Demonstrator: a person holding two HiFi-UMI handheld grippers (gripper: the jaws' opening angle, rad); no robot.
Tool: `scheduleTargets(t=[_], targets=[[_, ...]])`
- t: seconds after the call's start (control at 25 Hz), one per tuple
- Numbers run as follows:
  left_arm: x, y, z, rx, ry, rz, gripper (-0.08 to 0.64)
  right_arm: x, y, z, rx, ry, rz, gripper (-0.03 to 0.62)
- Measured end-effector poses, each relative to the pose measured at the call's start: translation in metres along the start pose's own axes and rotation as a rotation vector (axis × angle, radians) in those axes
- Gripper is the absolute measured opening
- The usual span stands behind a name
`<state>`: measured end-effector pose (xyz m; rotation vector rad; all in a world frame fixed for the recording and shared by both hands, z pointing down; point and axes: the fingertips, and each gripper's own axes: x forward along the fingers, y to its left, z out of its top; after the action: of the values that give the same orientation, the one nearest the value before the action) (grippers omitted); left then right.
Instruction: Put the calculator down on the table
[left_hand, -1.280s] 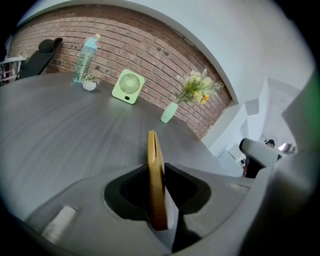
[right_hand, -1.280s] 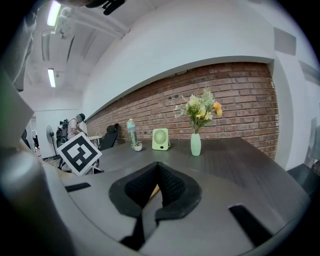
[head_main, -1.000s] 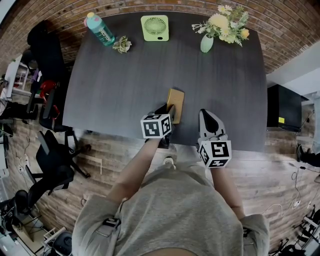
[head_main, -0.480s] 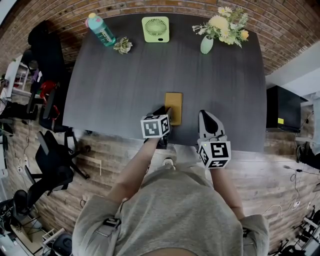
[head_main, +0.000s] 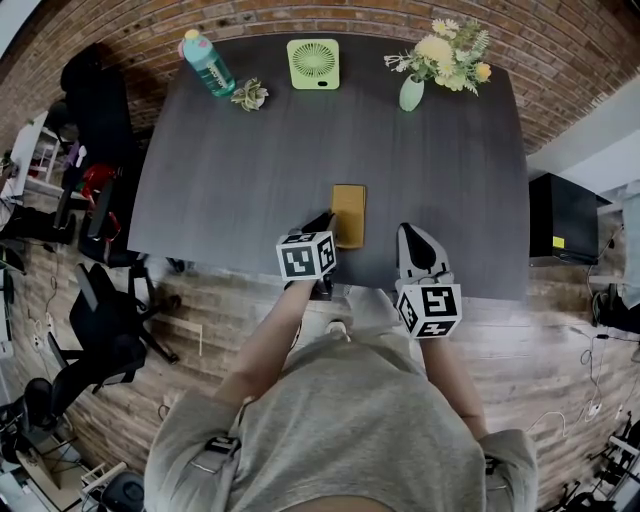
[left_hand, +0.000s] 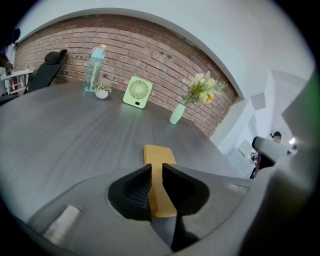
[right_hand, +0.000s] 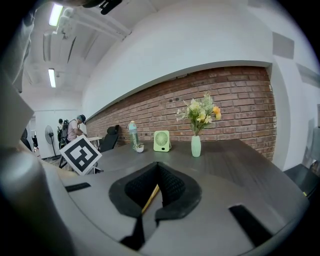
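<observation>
The yellow calculator lies lengthwise on the dark table, close to the front edge. My left gripper is at the calculator's near left corner. In the left gripper view the jaws of the left gripper stand close together with the calculator between them, its far end resting on the tabletop. My right gripper hovers over the front edge to the right, shut and empty. In the right gripper view, the right gripper frames a thin yellow sliver of the calculator.
Along the table's far edge stand a teal bottle, a small potted plant, a green desk fan and a vase of flowers. Office chairs stand at the left, and a black box at the right.
The calculator has gone from tilted in the left gripper to lying flat and straight on the table. The left gripper drew back slightly toward me. The right gripper stayed still.
</observation>
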<state>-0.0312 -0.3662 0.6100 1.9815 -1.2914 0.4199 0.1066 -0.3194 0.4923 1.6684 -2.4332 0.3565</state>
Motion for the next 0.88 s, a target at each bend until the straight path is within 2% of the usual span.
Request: scheduleTargets(t=[0.36, 0.88], targets=[[-0.06, -0.011, 0.007, 0.048, -0.075, -0.029, 0.037, -0.025, 0.033, 0.0, -0.004, -0.016, 0.021, 0.002], [-0.134, -0.027, -0.012, 0.071, -0.137, -0.083, 0.031, -0.073, 0.075, -0.001, -0.032, -0.044, 0.033, 0.002]])
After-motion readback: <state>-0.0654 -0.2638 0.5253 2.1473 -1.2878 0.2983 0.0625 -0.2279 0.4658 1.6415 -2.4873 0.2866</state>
